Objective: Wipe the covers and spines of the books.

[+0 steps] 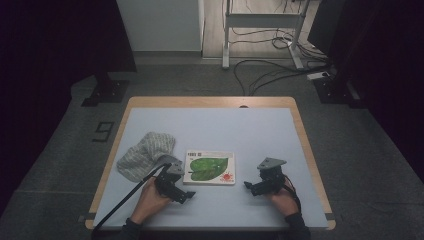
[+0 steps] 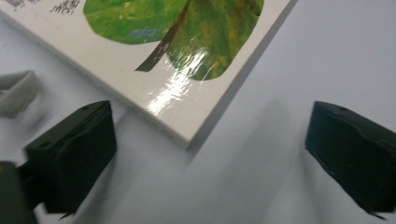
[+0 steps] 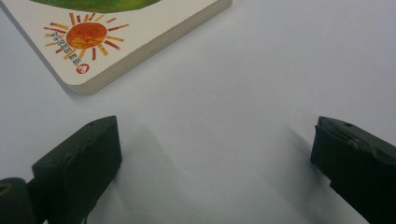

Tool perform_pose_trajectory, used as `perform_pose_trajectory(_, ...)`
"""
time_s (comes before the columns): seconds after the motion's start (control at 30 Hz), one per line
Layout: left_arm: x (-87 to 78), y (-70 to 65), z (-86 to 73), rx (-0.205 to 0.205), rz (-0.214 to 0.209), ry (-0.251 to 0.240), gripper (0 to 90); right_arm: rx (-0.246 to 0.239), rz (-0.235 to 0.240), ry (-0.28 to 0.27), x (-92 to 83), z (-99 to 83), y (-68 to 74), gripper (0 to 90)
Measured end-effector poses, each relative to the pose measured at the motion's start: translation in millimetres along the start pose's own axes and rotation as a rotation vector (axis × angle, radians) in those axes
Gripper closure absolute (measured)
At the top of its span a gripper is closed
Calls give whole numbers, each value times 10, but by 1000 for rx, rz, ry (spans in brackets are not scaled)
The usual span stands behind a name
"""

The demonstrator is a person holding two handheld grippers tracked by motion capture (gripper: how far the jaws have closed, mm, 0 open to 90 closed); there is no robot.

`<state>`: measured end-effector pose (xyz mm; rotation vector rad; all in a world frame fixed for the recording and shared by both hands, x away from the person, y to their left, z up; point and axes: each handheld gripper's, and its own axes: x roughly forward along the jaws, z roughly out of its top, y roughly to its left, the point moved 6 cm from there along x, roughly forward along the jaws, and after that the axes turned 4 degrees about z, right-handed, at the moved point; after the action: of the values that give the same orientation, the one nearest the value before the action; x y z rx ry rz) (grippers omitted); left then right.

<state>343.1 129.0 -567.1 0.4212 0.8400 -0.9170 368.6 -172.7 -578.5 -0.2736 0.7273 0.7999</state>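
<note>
The flat white board book with the green leaf on its cover lay near the middle of the pale blue bench, its near corner pointing between my left claw's spread jaws. The risk I saw: the book sat flush on the bench, so a jaw could ride over the glossy cover or shove the book sideways toward the grey knitted cloth bunched just left of it, rather than catching an edge. The left claw stood wide, touching nothing, jaws either side of that corner but clear of it. My right claw also gaped wide and empty, low over bare bench, short of the sun-printed corner.
</note>
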Motion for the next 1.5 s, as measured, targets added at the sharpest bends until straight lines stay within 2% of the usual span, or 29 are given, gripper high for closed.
perform_pose_trajectory(0.1,13,-33,-4,6,26,2,47,1,1,2,-1,0,-1,12)
perform_pose_trajectory(0.27,36,-149,11,14,9,-13,48,2,5,1,-2,0,0,15)
perform_pose_trajectory(0.4,67,-240,33,28,16,-17,48,3,5,1,-2,1,1,15)
perform_pose_trajectory(0.63,140,-404,125,30,-35,-47,53,4,6,1,-1,1,-2,14)
perform_pose_trajectory(0.7,147,-421,145,35,-45,-40,55,4,6,1,-1,1,-2,14)
perform_pose_trajectory(0.77,124,-377,159,30,-65,-31,76,4,6,1,-1,1,-2,14)
perform_pose_trajectory(0.8,107,-334,170,26,-60,-36,83,4,6,1,-1,1,-2,14)
perform_pose_trajectory(0.93,34,-123,189,38,54,-36,78,5,6,1,-1,1,-2,15)
perform_pose_trajectory(1.13,19,75,159,57,146,-3,55,5,7,1,-1,2,-2,15)
perform_pose_trajectory(1.23,66,119,138,53,146,10,37,4,7,1,-2,2,0,18)
perform_pose_trajectory(1.5,160,127,148,26,118,-14,11,-3,28,-5,-13,9,6,42)
